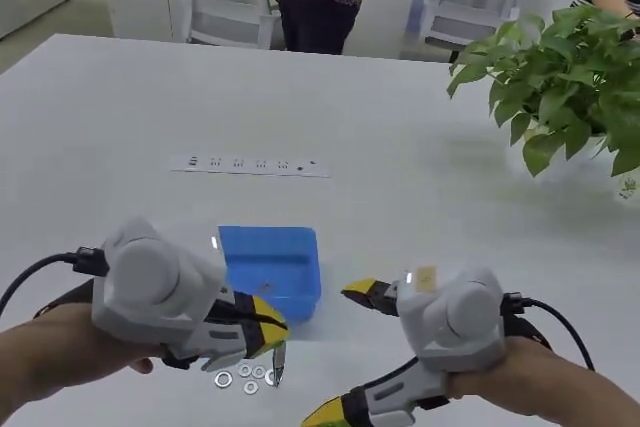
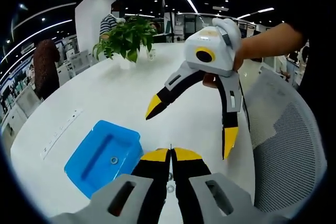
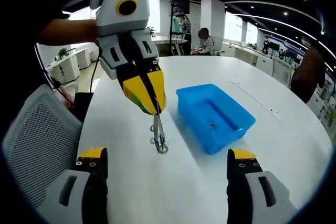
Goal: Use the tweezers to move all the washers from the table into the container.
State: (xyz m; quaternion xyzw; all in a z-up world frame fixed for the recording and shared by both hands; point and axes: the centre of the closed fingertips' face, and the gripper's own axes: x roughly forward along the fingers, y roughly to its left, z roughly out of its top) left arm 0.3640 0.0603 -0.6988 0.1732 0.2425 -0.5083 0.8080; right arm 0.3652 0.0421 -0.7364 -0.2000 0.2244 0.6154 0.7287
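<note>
**One washer in, a small cluster left**

The washers (image 1: 248, 378) on the table lie in a tight cluster at the bottom centre of the head view, just short of the container. I make out four or five, though they blur together. The tweezers (image 3: 159, 136) point down into that cluster, with their tips at the nearest washer in the right gripper view. I cannot tell whether one is actually pinched. Your left gripper (image 3: 152, 106) has its jaws closed on the upper end of the tweezers.

The container (image 3: 215, 113), a blue tub, sits right of centre in that view, near the cluster but apart from it. A lone washer (image 3: 212, 126) lies on its floor. By my reading you are early in the job: one delivered and most of the pile to go.

Your right gripper (image 2: 189, 132) hangs in the upper right of the left gripper view, raised off the table, with its jaws spread wide and nothing between them.

You have plenty of room on the far side. The table (image 1: 120, 107) runs wide and bare past the tub, apart from a pale strip (image 1: 250, 165) at mid-frame and a plant (image 1: 560, 77) at the upper right, both well apart from the work. The carry is a short lift over the tub's near wall.

The near side is tighter. The table's edge and a mesh chair (image 3: 37, 140) show at the lower left of the right gripper view, not far from the cluster. A washer flicked that way could roll off.
</note>
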